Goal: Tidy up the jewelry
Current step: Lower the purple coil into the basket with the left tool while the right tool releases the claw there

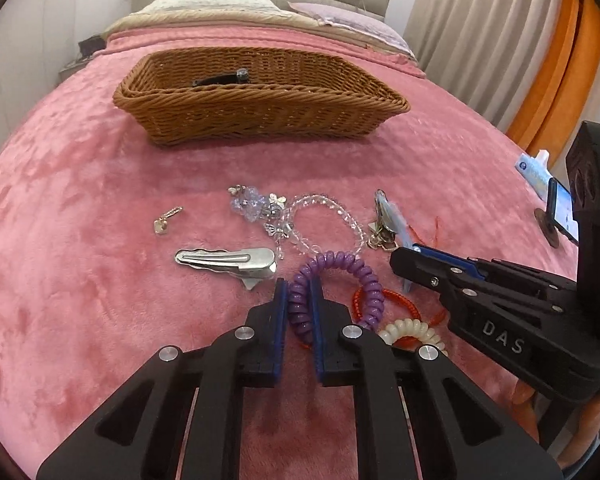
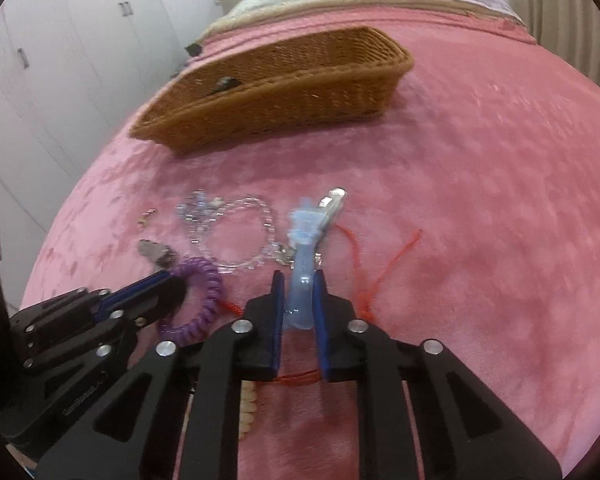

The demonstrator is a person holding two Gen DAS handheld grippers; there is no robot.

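Progress check: we've got both tools busy. Left tool (image 1: 298,286) pinching purple coil (image 1: 334,284), right tool (image 2: 298,280) pinching blue clip (image 2: 302,264), both items still down on bed (image 1: 80,200). Basket (image 1: 260,108) further back holds only 1 dark piece (image 1: 222,77) as far as we see. Left on bed: silver clip (image 1: 226,261), bead bracelet (image 1: 326,222), charm cluster (image 1: 256,206), small pendant (image 1: 165,222), white coil (image 1: 414,332), red cord (image 1: 392,300). So barely started, most still to go.

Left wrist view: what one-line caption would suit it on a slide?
Black left gripper shut on a purple spiral hair tie, amid jewelry on a pink plush bedspread before a brown wicker basket.
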